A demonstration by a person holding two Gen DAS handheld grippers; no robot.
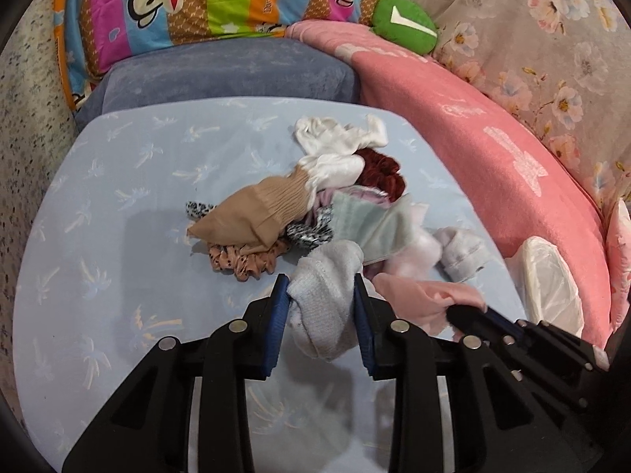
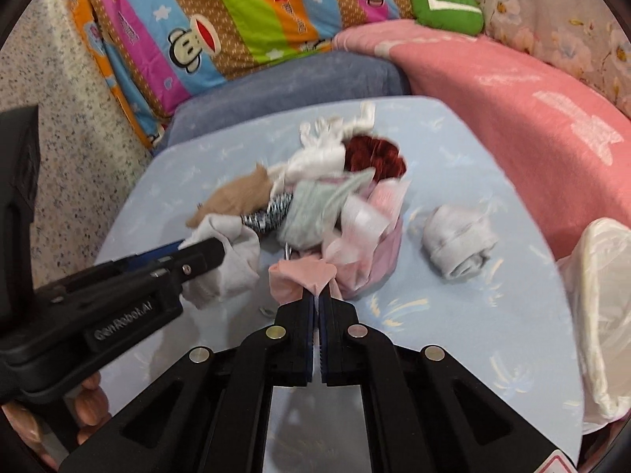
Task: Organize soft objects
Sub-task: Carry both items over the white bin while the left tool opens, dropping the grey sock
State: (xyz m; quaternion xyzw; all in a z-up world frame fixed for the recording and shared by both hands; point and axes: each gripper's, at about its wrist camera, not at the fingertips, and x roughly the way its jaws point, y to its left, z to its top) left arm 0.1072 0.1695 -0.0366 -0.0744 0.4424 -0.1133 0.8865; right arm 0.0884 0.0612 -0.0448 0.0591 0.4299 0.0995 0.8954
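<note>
A heap of soft items lies on the light blue mat (image 1: 118, 205): a tan sock (image 1: 252, 213), white cloth (image 1: 335, 146), a dark red scrunchie (image 1: 382, 173), a mint cloth (image 1: 374, 220) and patterned scrunchies. My left gripper (image 1: 321, 287) is shut on a grey-white sock (image 1: 327, 303) at the heap's near edge. My right gripper (image 2: 317, 295) is shut on a pale pink cloth (image 2: 299, 276), also seen as the pink cloth (image 1: 422, 295) in the left wrist view. A rolled grey sock (image 2: 457, 244) lies apart to the right.
A pink blanket (image 1: 493, 149) borders the mat on the right, a blue-grey cushion (image 1: 228, 75) at the back. Behind stand a striped cartoon pillow (image 1: 189, 4) and a green plush (image 1: 406, 23). A white plastic bag (image 2: 603, 315) sits at the right edge.
</note>
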